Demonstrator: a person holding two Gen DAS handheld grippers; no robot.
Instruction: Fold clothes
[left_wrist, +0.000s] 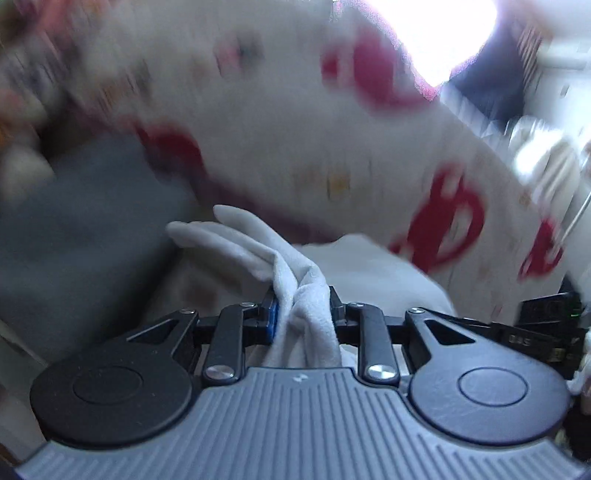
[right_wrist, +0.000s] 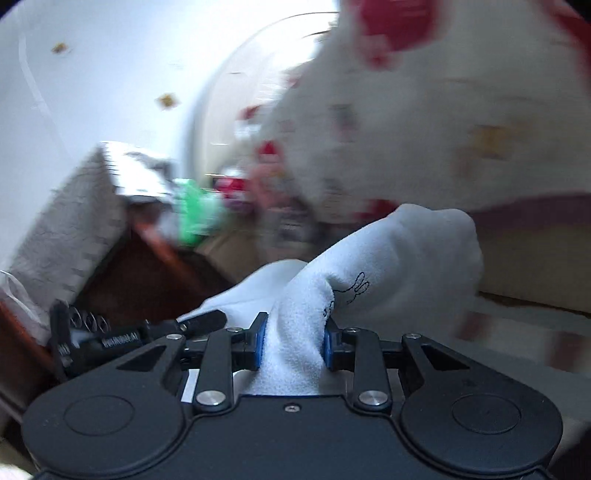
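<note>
The white garment (left_wrist: 306, 306) is pinched at two places, one bunch of soft fleecy cloth in each gripper. In the left wrist view the left gripper (left_wrist: 301, 306) sits at the lower middle of the frame, its jaws closed on a gathered fold of the cloth, which fans out in pale ridges toward the centre left. Behind it, filling the upper half of the frame, a white fabric with red shapes (left_wrist: 295, 122) is smeared by motion blur, and a grey surface (left_wrist: 85, 229) lies at the left. At the right edge, part of the other tool's black body (left_wrist: 546, 325) shows.

In the right wrist view the right gripper (right_wrist: 291, 339) is at the lower middle, its blue pads (right_wrist: 260, 343) pressed against a thick wad of the same white cloth, which bulges up and to the right; a small line drawing of a rabbit (right_wrist: 356, 290) is printed on it. The red-patterned fabric fills the upper right. At the left stand a dark wooden piece of furniture (right_wrist: 147, 273) under a pale textured cover (right_wrist: 70, 221), and something green (right_wrist: 195, 214), too blurred to tell.
</note>
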